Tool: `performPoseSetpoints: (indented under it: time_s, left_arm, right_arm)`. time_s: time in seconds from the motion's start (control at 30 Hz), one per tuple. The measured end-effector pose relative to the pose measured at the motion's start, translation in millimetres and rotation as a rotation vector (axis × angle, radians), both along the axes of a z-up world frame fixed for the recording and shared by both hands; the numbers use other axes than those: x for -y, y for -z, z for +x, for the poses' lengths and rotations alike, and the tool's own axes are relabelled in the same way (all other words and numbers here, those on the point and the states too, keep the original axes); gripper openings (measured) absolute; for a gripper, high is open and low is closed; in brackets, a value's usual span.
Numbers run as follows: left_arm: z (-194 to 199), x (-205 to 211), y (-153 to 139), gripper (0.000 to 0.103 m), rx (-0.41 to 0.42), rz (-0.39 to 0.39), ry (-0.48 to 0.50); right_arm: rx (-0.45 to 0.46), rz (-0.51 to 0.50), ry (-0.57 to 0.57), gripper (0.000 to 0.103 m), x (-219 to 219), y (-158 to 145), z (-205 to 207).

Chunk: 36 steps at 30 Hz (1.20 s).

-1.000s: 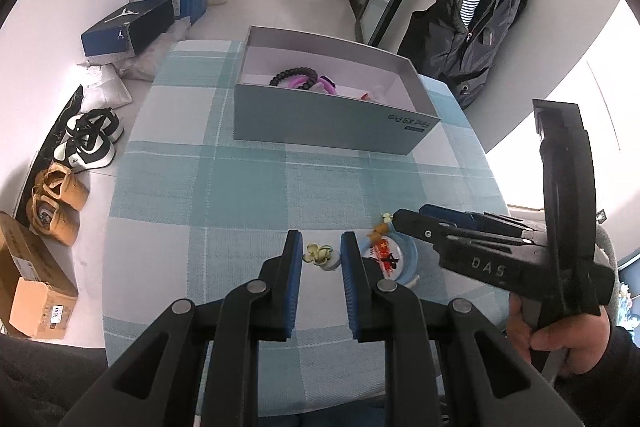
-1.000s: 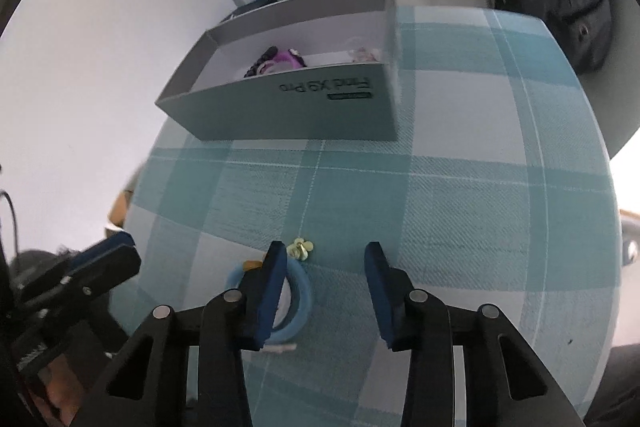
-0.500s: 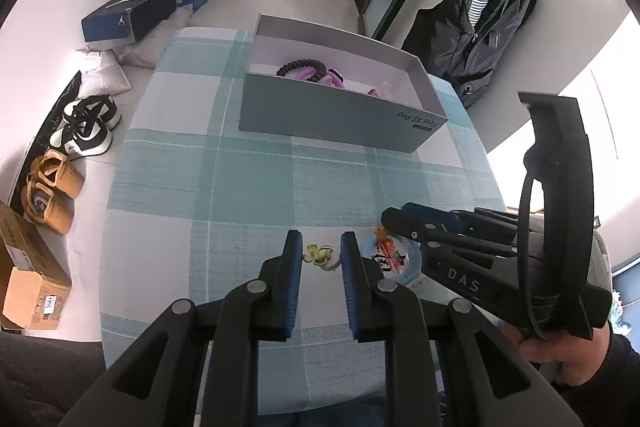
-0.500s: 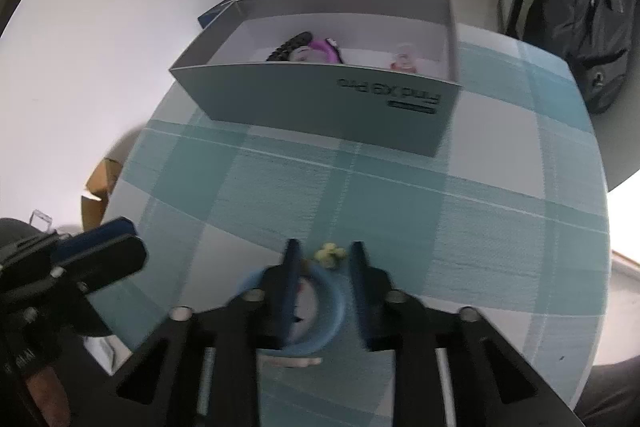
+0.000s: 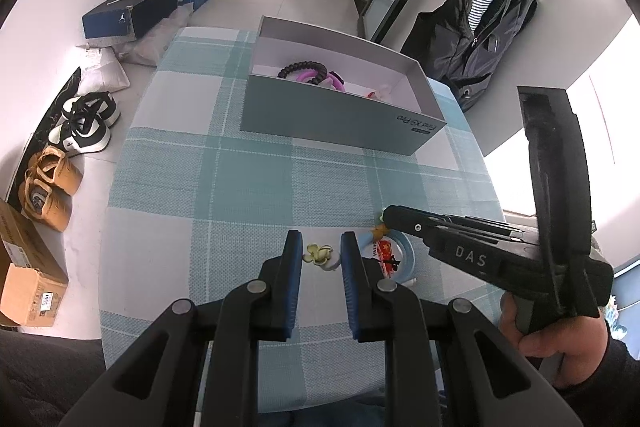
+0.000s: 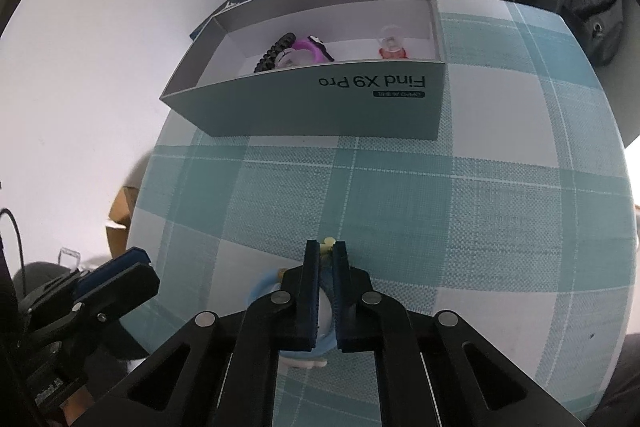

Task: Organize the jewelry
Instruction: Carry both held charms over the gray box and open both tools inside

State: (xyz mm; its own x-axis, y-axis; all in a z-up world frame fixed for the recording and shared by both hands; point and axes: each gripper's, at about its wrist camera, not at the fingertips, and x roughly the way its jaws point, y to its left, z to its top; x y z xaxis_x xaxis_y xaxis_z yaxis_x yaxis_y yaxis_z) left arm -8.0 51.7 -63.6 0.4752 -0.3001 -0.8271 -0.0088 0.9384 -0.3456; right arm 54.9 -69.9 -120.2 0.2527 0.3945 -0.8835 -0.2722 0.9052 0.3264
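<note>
The right gripper [image 6: 327, 255] is clenched on the light blue bracelet [image 5: 400, 253] at the near desk [image 5: 248, 187] edge; it looks light, stiff and slippery, best pinched across its rim. The left gripper [image 5: 320, 251] hangs released around a small flower clip [image 5: 317, 253].

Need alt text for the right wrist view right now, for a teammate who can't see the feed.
The right claw is nearly shut around a light blue bangle low on a teal plaid tablecloth, with a small yellow flower charm at its tips. Beyond stands an open grey box holding bracelets; the left claw shows at lower left.
</note>
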Motion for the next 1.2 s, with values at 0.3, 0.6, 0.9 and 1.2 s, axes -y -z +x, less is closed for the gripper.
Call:
performPoseSetpoints:
  time_s: [0.3,0.6,0.9,1.2]
  left_arm:
    - [0,0,1,0.015,0.001,0.008,-0.006]
    - [7,-1,-1,0.015,0.001,0.016,-0.015]
    - [36,-2,-23,0.015,0.026,0.048,-0.007]
    - [87,-13,-50,0.015,0.049,0.021,0.031]
  right_arm:
    - [0.051,0.011,0.037,0.004,12,-10,-2]
    - [0.172,-0.011,0.008,0.004,5,-41,-3]
    - [0.205,0.094,-0.028,0.004,9,-66,3]
    - [0.244,0.222,-0.086,0.005,20,-99,34]
